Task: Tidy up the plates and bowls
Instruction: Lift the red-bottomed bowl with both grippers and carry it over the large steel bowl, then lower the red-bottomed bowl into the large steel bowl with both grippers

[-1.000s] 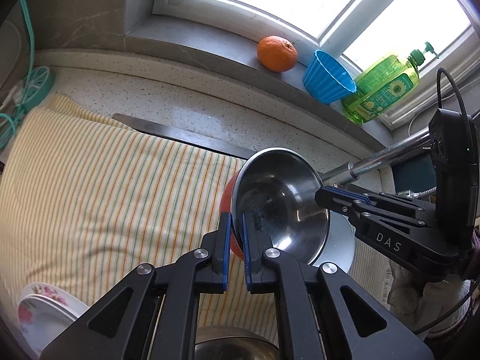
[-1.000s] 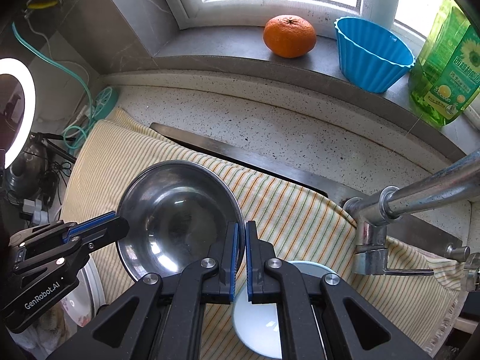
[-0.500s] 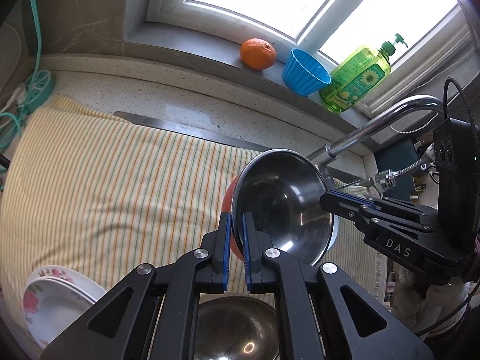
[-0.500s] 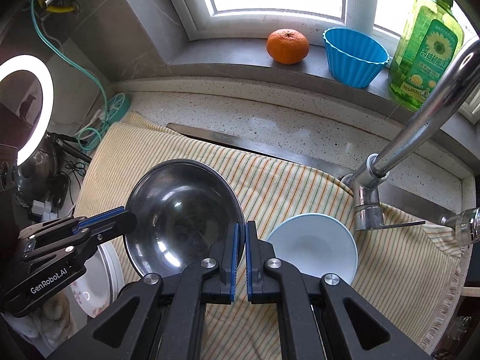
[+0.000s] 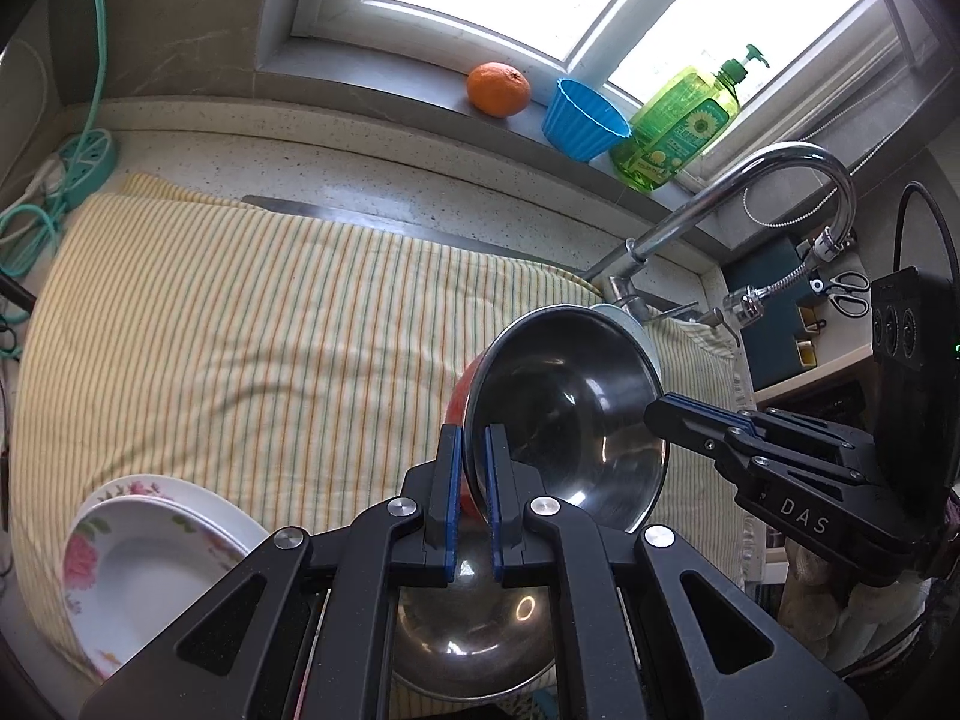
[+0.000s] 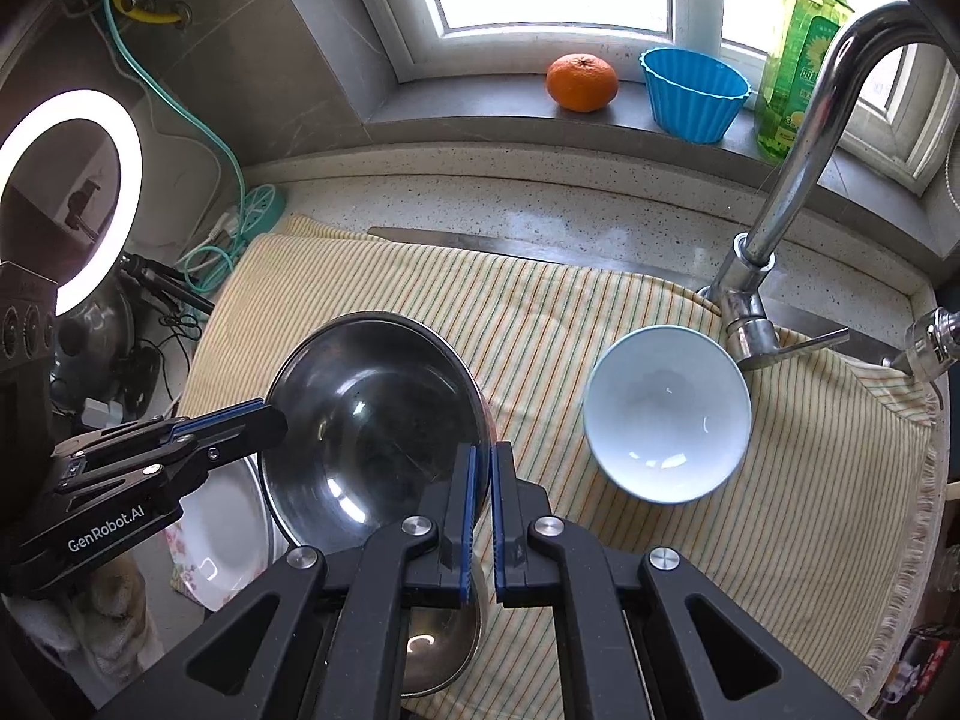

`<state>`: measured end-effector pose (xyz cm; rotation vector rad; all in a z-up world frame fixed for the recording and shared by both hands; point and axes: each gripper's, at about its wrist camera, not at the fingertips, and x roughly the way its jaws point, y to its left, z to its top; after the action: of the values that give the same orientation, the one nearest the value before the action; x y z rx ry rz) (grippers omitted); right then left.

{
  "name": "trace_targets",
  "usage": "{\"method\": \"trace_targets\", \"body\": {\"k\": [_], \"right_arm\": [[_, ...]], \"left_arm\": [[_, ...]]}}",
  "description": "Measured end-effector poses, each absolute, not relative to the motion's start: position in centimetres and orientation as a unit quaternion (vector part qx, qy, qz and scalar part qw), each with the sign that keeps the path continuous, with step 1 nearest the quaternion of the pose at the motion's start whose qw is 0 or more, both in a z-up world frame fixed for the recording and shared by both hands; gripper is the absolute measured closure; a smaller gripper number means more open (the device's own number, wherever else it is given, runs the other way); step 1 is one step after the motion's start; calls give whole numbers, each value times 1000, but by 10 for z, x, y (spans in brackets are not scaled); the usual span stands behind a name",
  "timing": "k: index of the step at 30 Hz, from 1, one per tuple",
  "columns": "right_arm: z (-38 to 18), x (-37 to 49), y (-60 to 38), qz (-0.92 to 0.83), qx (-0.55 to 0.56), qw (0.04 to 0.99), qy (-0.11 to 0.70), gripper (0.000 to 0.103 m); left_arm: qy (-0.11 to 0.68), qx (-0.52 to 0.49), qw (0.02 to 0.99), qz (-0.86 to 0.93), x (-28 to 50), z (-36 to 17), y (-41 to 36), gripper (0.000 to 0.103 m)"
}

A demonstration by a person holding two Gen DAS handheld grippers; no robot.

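A steel bowl (image 5: 570, 420) with a red outside hangs tilted above the striped cloth, gripped at opposite points of its rim. My left gripper (image 5: 473, 435) is shut on its near-left rim, and my right gripper (image 6: 483, 453) is shut on the opposite rim. Each wrist view also shows the other gripper: the right one (image 5: 657, 411) and the left one (image 6: 273, 414) pinch the bowl (image 6: 372, 408). Below it a second steel bowl (image 5: 474, 630) rests on the cloth. A stack of floral plates (image 5: 150, 558) lies at the near left. A pale blue bowl (image 6: 666, 414) stands upright near the faucet.
A striped cloth (image 5: 240, 330) covers the sink area. The curved faucet (image 6: 798, 138) rises at the right. On the windowsill sit an orange (image 6: 581, 83), a blue cup (image 6: 696, 93) and a green soap bottle (image 6: 798, 48). A ring light (image 6: 72, 192) and green cables (image 5: 36, 204) are at the left.
Both grippers have lifted the steel bowl and drawn it back toward the near edge. The second steel bowl, the floral plates and the whole pale blue bowl have come into view.
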<state>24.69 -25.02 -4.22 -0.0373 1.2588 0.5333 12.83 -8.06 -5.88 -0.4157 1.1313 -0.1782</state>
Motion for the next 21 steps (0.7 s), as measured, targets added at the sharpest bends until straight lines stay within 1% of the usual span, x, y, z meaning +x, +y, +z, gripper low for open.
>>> {"method": "trace_targets", "body": {"k": [14,21], "right_arm": [[-46,188,-258,231,30,777,585,98],[-61,168,-257,227,39,768,598,98]], "left_arm": [[543,-187,812,-106,93,-67,-80,97],[555,-173,806,-108,82,-77,-83,97]]}}
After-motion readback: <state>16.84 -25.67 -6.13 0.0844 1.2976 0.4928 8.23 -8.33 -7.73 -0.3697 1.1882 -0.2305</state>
